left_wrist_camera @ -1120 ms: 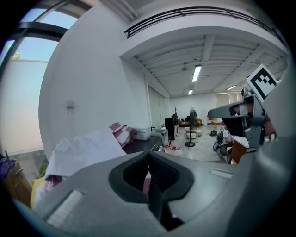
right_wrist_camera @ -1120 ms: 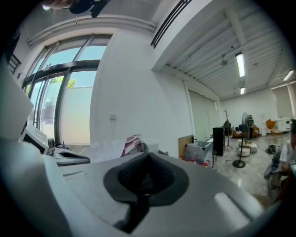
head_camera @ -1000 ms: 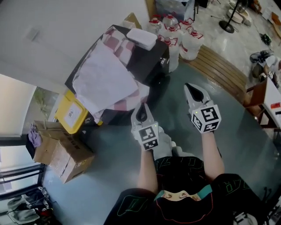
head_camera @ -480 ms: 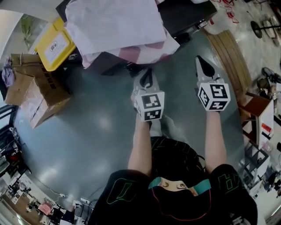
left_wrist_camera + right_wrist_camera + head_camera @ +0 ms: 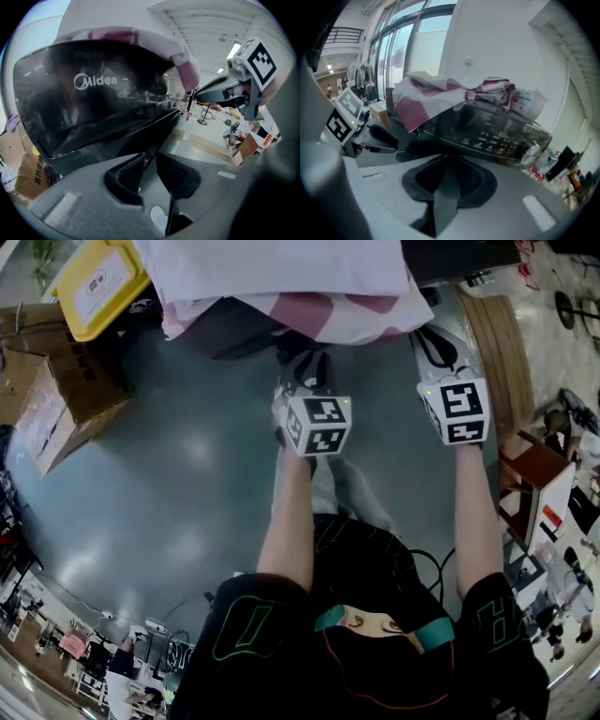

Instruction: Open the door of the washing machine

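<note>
Two grippers are out in front of the person, side by side and both angled down at the washer, which sits at the top of the head view just ahead of them. Left gripper has just been cracking its jaws open; in its own view there's a narrow gap between the pads and nothing in it, only the washer's dark edge showing beyond the tips. Right gripper has just been easing open too, but barely: its tips sit a sliver apart with nothing held. Neither one touches the machine. What's in the way is a big pink-and-white cloth dumped over the washer's top; it spills over the front edge, so from the head view you hardly see the machine at all. From the left gripper view the glossy black panel with the Midea logo fills most of the frame, with the cloth hanging over its upper edge. From the right gripper view the cloth covers the left part of the control strip, the knob stays clear at the right end, and a white box lies on top of the machine. Around it: a yellow lid and a cardboard box on the grey floor to the left, curved wooden slats to the right.
</note>
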Action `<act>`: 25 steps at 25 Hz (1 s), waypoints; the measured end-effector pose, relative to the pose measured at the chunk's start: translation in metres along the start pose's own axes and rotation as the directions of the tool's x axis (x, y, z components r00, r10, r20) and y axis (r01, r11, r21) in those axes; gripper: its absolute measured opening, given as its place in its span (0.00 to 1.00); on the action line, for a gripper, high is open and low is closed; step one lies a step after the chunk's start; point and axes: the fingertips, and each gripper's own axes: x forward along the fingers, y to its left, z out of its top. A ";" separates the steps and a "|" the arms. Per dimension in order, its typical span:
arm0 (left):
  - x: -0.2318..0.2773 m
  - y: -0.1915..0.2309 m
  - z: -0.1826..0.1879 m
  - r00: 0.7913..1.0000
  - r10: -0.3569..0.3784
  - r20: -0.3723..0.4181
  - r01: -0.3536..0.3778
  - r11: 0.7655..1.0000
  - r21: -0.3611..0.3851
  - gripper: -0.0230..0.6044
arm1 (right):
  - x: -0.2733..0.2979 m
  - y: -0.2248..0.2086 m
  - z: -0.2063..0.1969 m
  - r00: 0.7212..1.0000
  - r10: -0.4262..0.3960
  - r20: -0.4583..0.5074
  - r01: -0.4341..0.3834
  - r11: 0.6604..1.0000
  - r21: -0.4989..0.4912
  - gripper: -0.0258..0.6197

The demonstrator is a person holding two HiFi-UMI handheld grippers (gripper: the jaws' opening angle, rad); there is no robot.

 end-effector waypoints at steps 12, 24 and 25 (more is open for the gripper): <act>0.028 0.006 -0.022 0.996 -0.003 -0.089 0.006 0.999 0.035 0.35 | 0.045 0.021 -0.012 0.986 0.089 -0.144 -0.140 0.906 -0.399 0.40; 0.050 0.015 -0.041 0.982 0.023 -0.190 0.001 0.992 0.124 0.37 | 0.070 0.022 -0.036 0.974 0.048 -0.220 -0.185 0.730 -0.658 0.40; 0.052 0.016 -0.041 0.982 0.028 -0.189 -0.003 0.991 0.130 0.38 | 0.073 0.022 -0.038 0.972 0.051 -0.229 -0.196 0.717 -0.669 0.40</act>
